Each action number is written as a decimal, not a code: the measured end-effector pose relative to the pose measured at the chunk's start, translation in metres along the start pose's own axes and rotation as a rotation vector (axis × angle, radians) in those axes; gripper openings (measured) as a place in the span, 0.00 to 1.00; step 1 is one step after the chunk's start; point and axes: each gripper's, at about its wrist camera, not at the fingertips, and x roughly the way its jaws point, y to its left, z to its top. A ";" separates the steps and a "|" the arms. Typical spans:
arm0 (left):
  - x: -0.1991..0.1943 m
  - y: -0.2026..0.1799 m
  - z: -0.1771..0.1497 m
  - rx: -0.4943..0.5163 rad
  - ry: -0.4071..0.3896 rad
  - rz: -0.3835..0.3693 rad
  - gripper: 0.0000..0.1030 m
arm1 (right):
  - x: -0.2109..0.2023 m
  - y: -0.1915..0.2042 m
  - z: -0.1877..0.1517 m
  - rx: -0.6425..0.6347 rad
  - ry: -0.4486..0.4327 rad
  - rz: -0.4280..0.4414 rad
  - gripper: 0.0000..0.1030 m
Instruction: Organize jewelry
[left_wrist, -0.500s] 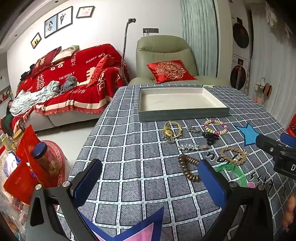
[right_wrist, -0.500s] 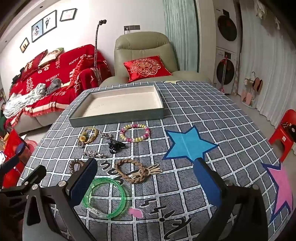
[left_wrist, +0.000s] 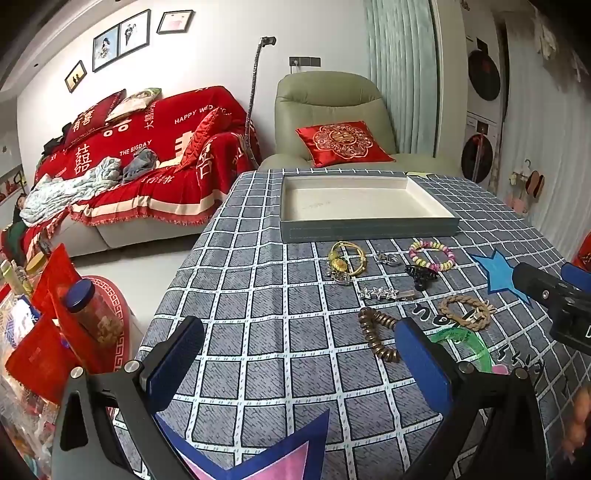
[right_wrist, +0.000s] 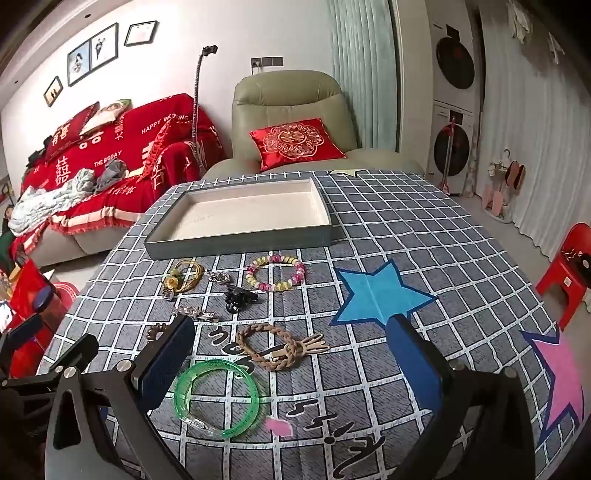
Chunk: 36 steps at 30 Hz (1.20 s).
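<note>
Jewelry is scattered mid-frame on the checked tablecloth (right_wrist: 424, 236), in front of the empty tray (right_wrist: 240, 242) at upper centre: gold bangle (left_wrist: 349, 256), bead bracelet (right_wrist: 275, 273), black claw clip (right_wrist: 236, 295), braided band (right_wrist: 277, 349), green bangle (right_wrist: 216, 397), brown bead string (left_wrist: 376, 334). My left gripper (left_wrist: 295, 365) and right gripper (right_wrist: 291, 362) both tilt down w/ jaws spread wide, nothing held; green bangle sits just beside my right tool's left finger, bead string beside my left tool's right finger. Bare cloth lower left in left view, right side w/ blue star (right_wrist: 376, 295) in right view.

The far-left red sofa throw (left_wrist: 147, 147) is showing "HAPPY WED…" and "THE BIGDAY" in white. Large white 囍 characters are standing beside them.
</note>
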 end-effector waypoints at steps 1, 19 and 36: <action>-0.004 -0.002 -0.005 -0.004 -0.007 0.002 1.00 | -0.001 -0.001 0.000 0.001 -0.001 0.001 1.00; -0.007 -0.002 -0.003 -0.010 -0.016 0.004 1.00 | -0.002 0.002 0.003 -0.001 -0.013 0.011 1.00; -0.010 -0.002 -0.001 -0.011 -0.025 0.002 1.00 | -0.007 0.003 0.004 0.002 -0.026 0.014 1.00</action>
